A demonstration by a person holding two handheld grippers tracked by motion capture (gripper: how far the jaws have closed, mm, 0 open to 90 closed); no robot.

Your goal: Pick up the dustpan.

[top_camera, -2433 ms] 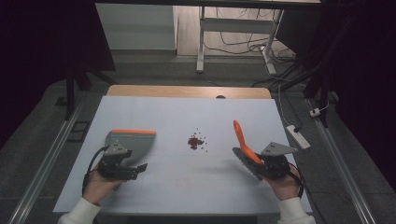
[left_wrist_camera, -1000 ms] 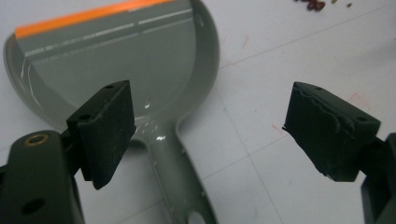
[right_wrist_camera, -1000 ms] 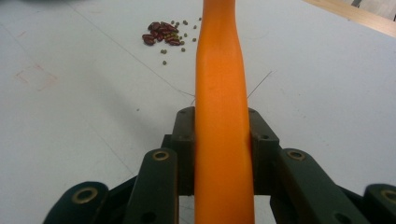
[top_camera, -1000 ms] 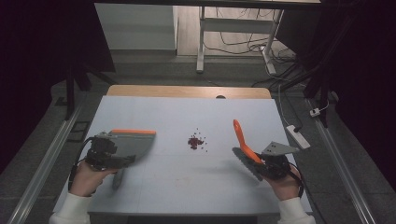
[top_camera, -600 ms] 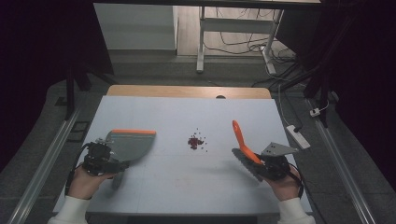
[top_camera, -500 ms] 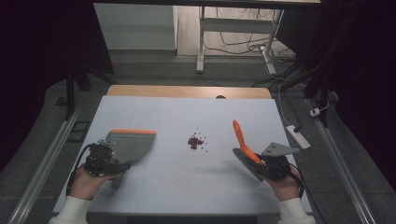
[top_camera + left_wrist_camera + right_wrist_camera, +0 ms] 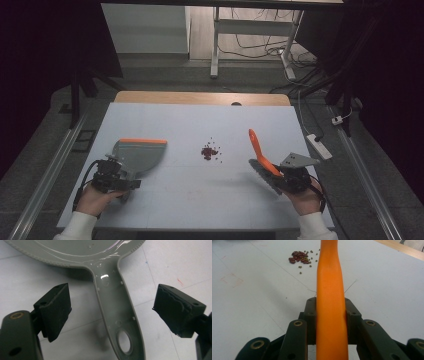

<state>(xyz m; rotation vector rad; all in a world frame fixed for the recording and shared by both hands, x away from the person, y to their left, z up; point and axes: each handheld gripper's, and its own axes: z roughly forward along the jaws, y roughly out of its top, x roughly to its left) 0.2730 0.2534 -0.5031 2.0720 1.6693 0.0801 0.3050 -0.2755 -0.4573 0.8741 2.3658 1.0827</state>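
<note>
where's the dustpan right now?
High view: the grey plastic dustpan with orange front lip lies flat on the white table, left of the small pile of red beans. Its handle runs between the open left gripper.

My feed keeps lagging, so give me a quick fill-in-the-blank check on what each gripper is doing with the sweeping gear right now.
1. The right gripper is shut on the ____ brush handle.
2. The left gripper has its jaws ____ on either side of the grey dustpan handle.
3. The spilled beans lie on the table between the dustpan and the ____.

Missing words: orange; open; brush
</note>
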